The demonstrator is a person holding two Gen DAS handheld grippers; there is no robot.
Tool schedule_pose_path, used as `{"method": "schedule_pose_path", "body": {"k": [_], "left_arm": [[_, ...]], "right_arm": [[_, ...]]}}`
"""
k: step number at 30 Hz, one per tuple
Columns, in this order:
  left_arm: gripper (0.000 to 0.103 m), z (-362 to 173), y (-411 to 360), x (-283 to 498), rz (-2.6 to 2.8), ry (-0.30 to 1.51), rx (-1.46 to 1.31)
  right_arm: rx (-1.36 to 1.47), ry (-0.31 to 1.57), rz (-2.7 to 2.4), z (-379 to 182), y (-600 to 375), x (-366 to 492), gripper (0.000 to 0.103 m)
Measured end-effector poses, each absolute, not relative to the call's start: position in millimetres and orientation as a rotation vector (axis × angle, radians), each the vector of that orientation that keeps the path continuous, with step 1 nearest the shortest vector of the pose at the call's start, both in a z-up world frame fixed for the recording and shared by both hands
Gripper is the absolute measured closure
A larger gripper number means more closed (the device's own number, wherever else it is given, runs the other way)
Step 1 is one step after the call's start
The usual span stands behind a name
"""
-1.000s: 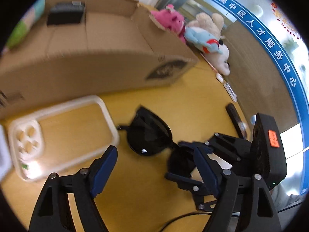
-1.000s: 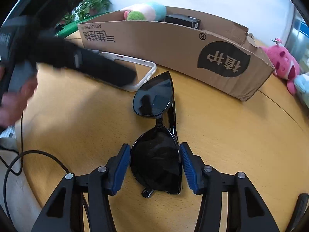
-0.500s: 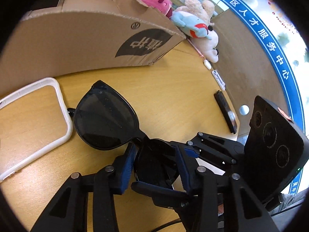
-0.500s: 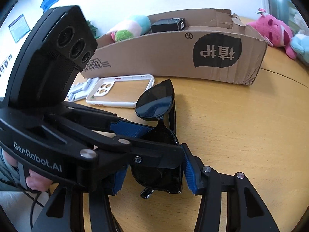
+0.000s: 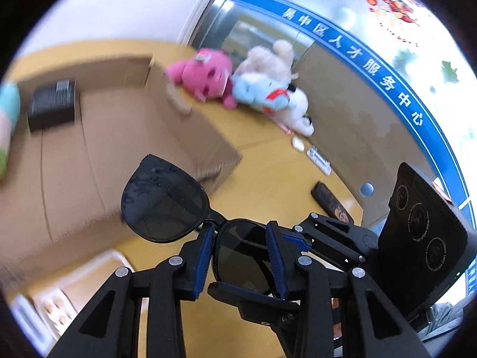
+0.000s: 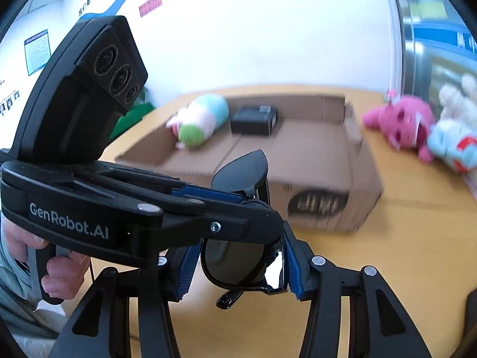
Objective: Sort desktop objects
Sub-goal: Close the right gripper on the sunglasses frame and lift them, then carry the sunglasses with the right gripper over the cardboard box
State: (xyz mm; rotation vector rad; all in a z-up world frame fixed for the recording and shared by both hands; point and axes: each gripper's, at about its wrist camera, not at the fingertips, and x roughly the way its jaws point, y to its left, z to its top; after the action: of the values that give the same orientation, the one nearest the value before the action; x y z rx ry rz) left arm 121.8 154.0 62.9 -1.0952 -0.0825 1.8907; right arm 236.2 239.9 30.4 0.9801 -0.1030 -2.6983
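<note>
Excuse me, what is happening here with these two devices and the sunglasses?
A person is sorting things on a desk with two hand-held tongs. Both the left tongs and the right tongs grip the same lens of the black sunglasses, the left having just been closing on it. The sunglasses are in the air above the yellow table, in front of the open cardboard box, where a black box and a plush toy already lie.

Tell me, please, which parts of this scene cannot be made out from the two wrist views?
- Print on the cardboard box front, right wrist view: smeared by motion blur.
- Near lens of the sunglasses, left wrist view: partly covered by both grippers' fingers.
- Phone case, left wrist view: blurred, cut by the lens edge.
- Label on the black box, both views: too small and blurred.
</note>
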Motion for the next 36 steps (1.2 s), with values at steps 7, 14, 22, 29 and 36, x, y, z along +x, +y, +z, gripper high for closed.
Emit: {"method": "schedule_pose_path", "body": {"k": [7, 14, 22, 29, 36], "left_arm": [[0.068, 124.1, 150.4, 104.8, 1.946, -0.049, -0.932], [0.068, 165.4, 160.8, 80.1, 1.98, 0.04, -0.789], [0.068, 205.2, 172.7, 25.2, 2.02, 0.116, -0.682], [0.068, 189.6, 186.2, -51.0, 2.006, 0.123, -0.732], [0.068, 122.0, 200.7, -137.5, 1.99, 0.076, -0.894]], "right_arm": [[0.811, -0.007, -2.781, 85.9, 236.3, 212.4, 0.054], [0.675, 0.079, -2.843, 124.9, 238.4, 184.5, 0.054], [0.535, 0.091, -2.884, 161.7, 252.6, 122.4, 0.054], [0.547, 0.036, -2.87, 156.6, 269.8, 38.1, 0.055], [0.746, -0.071, -2.803, 100.0, 287.5, -59.1, 0.055]]}}
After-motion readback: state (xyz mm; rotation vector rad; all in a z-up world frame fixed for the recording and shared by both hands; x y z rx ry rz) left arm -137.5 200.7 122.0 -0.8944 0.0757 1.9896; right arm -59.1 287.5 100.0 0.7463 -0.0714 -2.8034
